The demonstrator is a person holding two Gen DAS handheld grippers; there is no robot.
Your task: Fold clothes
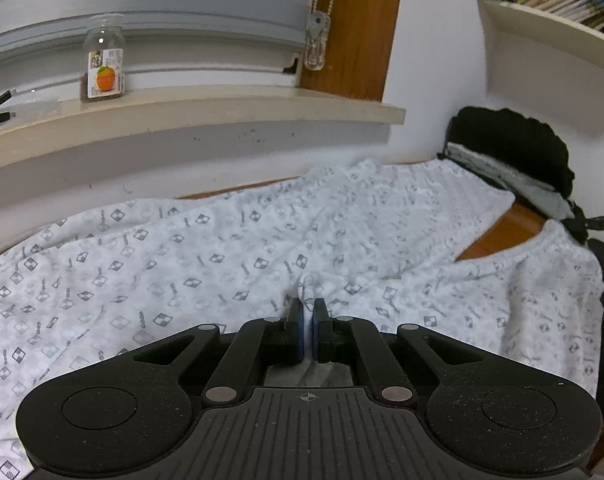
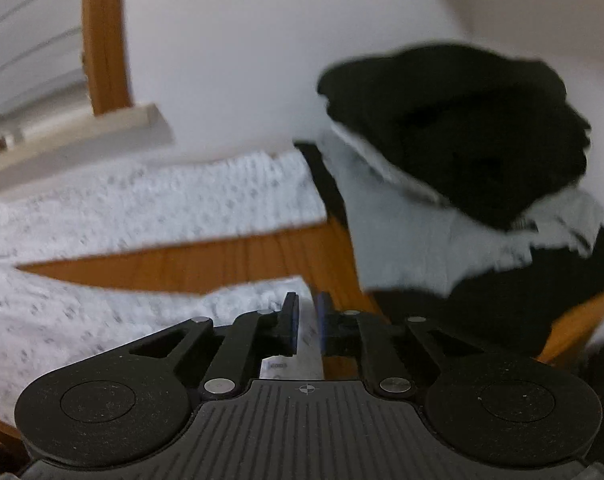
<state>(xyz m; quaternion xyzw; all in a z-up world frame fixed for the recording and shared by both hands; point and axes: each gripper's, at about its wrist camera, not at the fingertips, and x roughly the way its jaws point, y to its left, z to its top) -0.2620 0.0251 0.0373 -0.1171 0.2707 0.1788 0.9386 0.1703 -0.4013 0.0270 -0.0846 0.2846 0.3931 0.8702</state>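
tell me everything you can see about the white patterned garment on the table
The white patterned garment looks like soft knit, printed with small grey diamonds and marks. It lies spread and lightly wrinkled over the wooden table, reaching the wall at the back. Two ribbed-edged ends split apart on the right, bare wood between them. The left gripper is shut on a pinched ridge of it; the right gripper has an edge between its narrowly parted jaws.

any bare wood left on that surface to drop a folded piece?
One wedge of bare wood between the two spread parts of the white patterned garment, narrowing to the left and bordered on the right by the black and grey clothes pile. The window ledge has room right of the jar. Elsewhere cloth covers the surface.
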